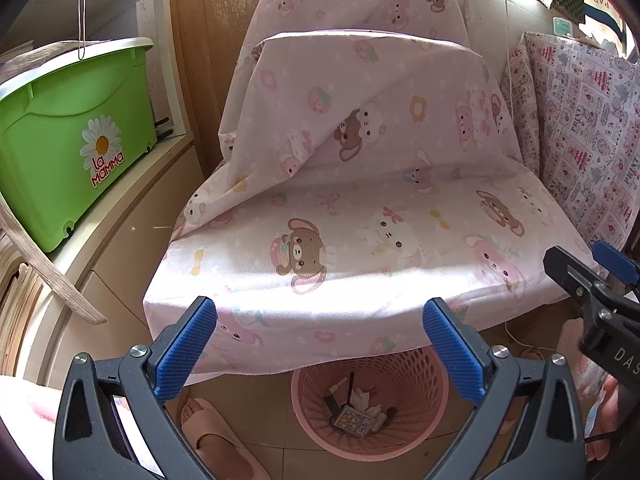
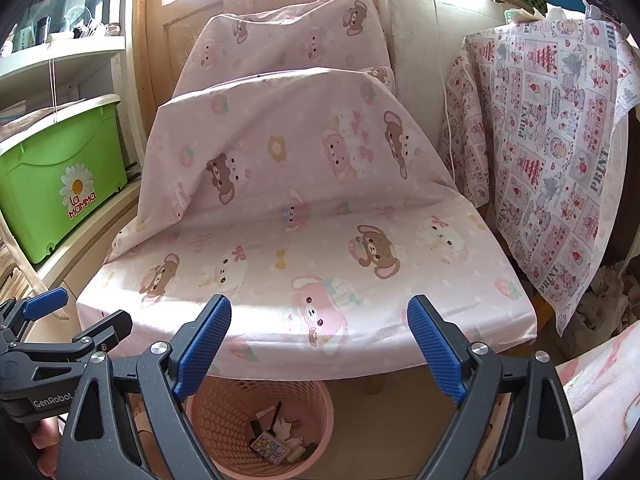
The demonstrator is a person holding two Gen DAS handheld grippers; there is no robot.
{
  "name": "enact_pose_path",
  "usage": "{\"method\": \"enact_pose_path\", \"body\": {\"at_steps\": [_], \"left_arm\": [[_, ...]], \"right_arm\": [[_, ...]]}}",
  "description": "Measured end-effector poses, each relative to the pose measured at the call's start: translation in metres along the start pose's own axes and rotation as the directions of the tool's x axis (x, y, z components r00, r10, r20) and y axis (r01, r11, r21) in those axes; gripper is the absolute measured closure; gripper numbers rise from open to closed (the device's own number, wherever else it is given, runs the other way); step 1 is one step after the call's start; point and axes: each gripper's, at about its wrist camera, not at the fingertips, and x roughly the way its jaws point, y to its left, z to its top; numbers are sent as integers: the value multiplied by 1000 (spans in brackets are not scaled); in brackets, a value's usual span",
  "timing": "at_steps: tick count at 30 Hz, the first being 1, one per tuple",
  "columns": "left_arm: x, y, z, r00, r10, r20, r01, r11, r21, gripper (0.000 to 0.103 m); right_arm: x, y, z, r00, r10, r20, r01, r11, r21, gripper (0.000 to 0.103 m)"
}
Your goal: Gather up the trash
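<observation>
A pink perforated waste basket (image 1: pixel 428 416) stands on the floor under the front edge of a seat covered with a pink cartoon-print cloth (image 1: pixel 360 232). Inside lie several scraps of trash (image 1: pixel 360 408): wrappers, paper bits, a dark stick. The basket also shows in the right wrist view (image 2: pixel 224 420), with the trash (image 2: pixel 280 436) at its bottom. My left gripper (image 1: pixel 320 320) is open and empty above the basket. My right gripper (image 2: pixel 320 316) is open and empty, also over the seat's front edge. Each gripper appears at the other view's edge, the right one in the left wrist view (image 1: pixel 592 292) and the left one in the right wrist view (image 2: pixel 60 340).
A green "La Mamma" bin (image 1: pixel 72 132) sits on a shelf to the left. A table with a patterned cloth (image 2: pixel 560 160) stands to the right. A pink slipper (image 1: pixel 216 436) lies on the floor left of the basket. A wooden door (image 2: pixel 192 20) is behind the seat.
</observation>
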Motion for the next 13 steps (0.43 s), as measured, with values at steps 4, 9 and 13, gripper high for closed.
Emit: {"method": "enact_pose_path", "body": {"at_steps": [4,9,13], "left_arm": [[1,0,0,1000,2,-6,-2,1000,0,1],[7,-1,-1,1000,-1,-26,1,1000,4,1],[18,-4,-4,998,-4,-56,5,1000,13,1]], "right_arm": [[2,1,0,1000,1,-4,-1,1000,0,12],[3,1,0,1000,1,-7,-1,1000,0,12],[7,-1,0,1000,-5,-15,5,1000,5,12]]}}
